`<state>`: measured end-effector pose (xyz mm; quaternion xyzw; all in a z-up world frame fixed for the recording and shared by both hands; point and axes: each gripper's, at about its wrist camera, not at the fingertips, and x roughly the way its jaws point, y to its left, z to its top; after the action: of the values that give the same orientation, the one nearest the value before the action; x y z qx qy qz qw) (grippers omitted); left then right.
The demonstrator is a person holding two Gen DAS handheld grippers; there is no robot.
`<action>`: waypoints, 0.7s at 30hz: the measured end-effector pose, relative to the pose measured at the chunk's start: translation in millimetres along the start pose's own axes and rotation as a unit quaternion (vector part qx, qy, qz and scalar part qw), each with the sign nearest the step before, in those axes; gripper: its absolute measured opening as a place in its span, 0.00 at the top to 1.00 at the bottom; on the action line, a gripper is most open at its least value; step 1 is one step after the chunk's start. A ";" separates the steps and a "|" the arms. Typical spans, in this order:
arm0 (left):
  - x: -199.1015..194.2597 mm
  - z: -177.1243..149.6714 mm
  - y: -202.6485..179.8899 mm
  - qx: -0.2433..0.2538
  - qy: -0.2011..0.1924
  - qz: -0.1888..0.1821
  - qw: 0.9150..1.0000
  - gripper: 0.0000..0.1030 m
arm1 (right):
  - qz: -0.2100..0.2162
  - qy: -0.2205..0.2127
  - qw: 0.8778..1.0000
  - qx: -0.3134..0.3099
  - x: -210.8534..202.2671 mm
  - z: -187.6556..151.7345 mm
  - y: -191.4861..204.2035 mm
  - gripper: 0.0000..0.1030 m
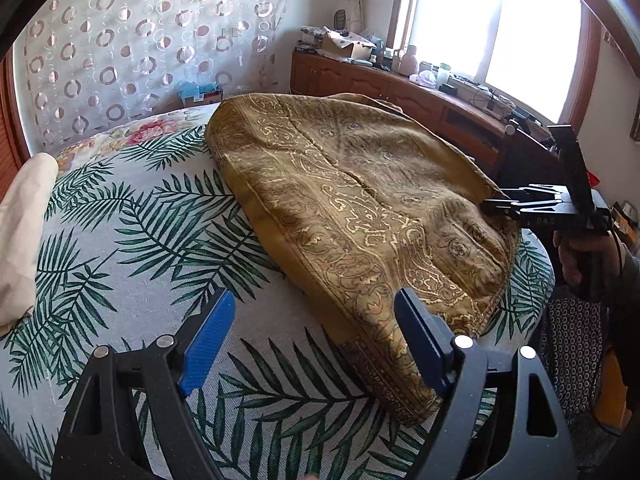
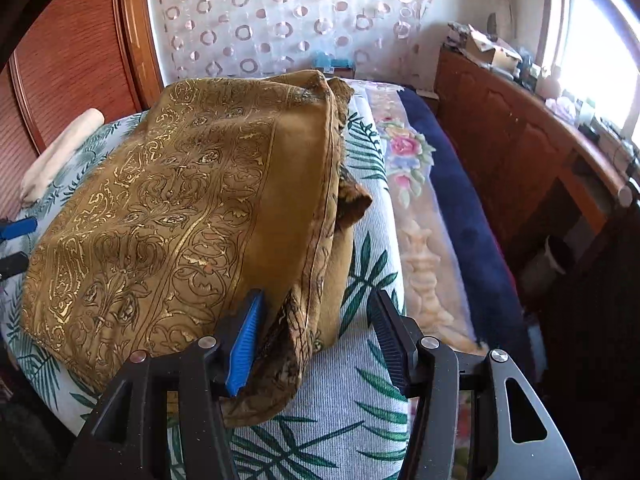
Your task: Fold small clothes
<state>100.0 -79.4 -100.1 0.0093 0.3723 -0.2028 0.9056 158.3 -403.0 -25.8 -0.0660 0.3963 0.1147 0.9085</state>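
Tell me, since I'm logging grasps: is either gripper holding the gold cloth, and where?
Nothing is held. The left gripper and right gripper both stand open; the gold cloth lies loose on the bed.

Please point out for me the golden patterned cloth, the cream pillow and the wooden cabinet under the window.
golden patterned cloth (image 1: 352,208): left wrist view, middle of its top layer.
cream pillow (image 1: 24,232): left wrist view, its side, at the picture's left edge.
wooden cabinet (image 2: 512,152): right wrist view, its front panel.

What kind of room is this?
Probably a bedroom at home: a bed with a palm-leaf patterned sheet, a sheer curtain with circle patterns, and a long wooden cabinet cluttered under the window.
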 end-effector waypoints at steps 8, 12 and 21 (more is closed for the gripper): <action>6.4 -8.2 -2.6 0.002 0.029 -0.047 0.999 0.41 | 0.015 -0.005 1.000 -0.013 -0.7 -11.4 6.6 0.46; 9.2 -11.7 -2.8 -0.006 0.044 -0.064 0.997 0.51 | 0.026 -0.007 0.999 -0.022 0.0 -20.6 13.2 0.58; 11.8 -16.3 -5.2 -0.009 0.059 -0.104 0.993 0.84 | 0.064 -0.013 0.998 -0.021 -2.2 -30.8 16.0 0.92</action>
<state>94.7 -85.6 -119.2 -0.0256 0.4255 -0.2915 0.8563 131.0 -394.4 -45.5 -0.0577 0.3851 0.1816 0.9030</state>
